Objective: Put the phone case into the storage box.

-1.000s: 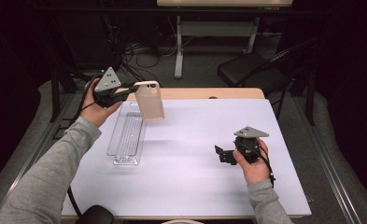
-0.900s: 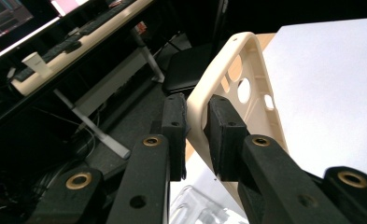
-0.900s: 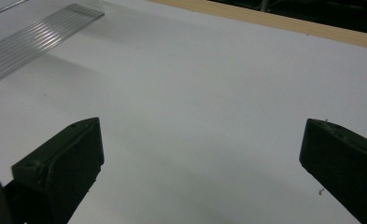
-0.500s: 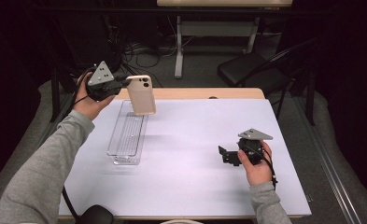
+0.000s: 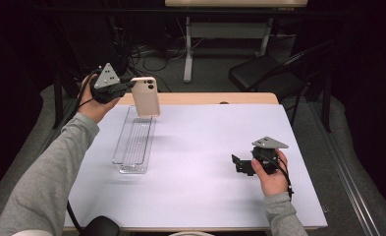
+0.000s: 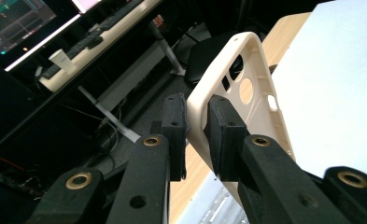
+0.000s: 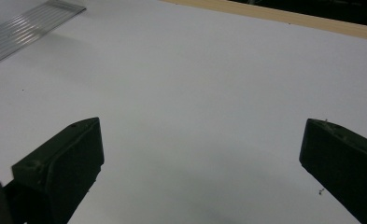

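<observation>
A cream phone case (image 5: 146, 96) hangs in the air above the far end of a clear ribbed tray (image 5: 134, 140). My left gripper (image 5: 126, 86) is shut on the case's edge and holds it upright at the table's far left. In the left gripper view both pads pinch the rim of the case (image 6: 246, 79), whose hollow inside and camera holes face the camera. My right gripper (image 5: 239, 164) rests low over the white table at the right, jaws wide apart. Between those jaws the right gripper (image 7: 200, 154) has only bare tabletop.
The white table (image 5: 205, 147) has a wooden strip (image 5: 205, 98) along its far edge. Behind it stand a dark chair (image 5: 274, 73) and a desk's legs with cables on the floor. A corner of the clear tray (image 7: 27, 25) appears in the right gripper view.
My left hand has carried the phone case a little toward the left and the far edge, away from above the tray's middle. The right hand has stayed in place.
</observation>
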Demonstrator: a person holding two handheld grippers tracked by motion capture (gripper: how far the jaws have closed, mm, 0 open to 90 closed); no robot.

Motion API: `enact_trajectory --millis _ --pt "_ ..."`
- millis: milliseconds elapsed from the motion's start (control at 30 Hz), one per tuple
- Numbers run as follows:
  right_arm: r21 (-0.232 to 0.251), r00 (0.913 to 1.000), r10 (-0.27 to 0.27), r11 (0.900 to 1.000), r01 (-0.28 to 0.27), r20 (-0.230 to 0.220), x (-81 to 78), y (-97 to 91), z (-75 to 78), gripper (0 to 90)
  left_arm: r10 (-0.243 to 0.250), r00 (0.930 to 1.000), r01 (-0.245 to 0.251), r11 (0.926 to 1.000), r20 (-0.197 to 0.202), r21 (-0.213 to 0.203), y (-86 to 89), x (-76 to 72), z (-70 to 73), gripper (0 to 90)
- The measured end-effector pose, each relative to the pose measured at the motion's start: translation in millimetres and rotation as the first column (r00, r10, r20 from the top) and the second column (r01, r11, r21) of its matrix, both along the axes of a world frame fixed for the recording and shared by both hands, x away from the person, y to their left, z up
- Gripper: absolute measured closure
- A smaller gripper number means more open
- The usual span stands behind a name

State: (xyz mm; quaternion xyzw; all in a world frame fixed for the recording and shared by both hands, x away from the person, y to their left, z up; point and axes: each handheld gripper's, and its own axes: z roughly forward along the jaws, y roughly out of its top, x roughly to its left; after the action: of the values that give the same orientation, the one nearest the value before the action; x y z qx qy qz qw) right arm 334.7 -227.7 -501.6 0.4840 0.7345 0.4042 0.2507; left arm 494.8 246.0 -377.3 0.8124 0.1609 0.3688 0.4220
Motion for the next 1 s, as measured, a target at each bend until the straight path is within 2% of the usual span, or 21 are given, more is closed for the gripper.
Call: enact_trajectory --millis 133,500,867,1000 --pt "-0.008 0.9999 -0.009 0.9999 0.009 0.011 -0.8 -1.6 -1.0 0.0 0.01 0.9997 -0.01 1.0 0.023 -0.001 5.9 3.1 -0.2 78.4" --pt "-0.01 0.9997 -0.025 0.9996 0.025 0.003 -3.3 -5.2 -3.6 0.0 0.031 0.9991 -0.03 0.9994 0.031 -0.017 21.1 10.7 -4.2 78.4" --pt "-0.015 0.9993 -0.037 0.9992 0.037 0.01 -6.5 -5.9 -3.1 0.0 0.035 0.9984 -0.034 0.9992 0.046 -0.024 27.9 18.4 -10.0 78.4" --pt "-0.015 0.9991 -0.042 0.999 0.042 0.009 -6.8 -6.4 -3.7 0.0 0.04 0.9977 -0.039 0.9992 0.055 -0.011 28.1 20.1 -12.3 78.4"
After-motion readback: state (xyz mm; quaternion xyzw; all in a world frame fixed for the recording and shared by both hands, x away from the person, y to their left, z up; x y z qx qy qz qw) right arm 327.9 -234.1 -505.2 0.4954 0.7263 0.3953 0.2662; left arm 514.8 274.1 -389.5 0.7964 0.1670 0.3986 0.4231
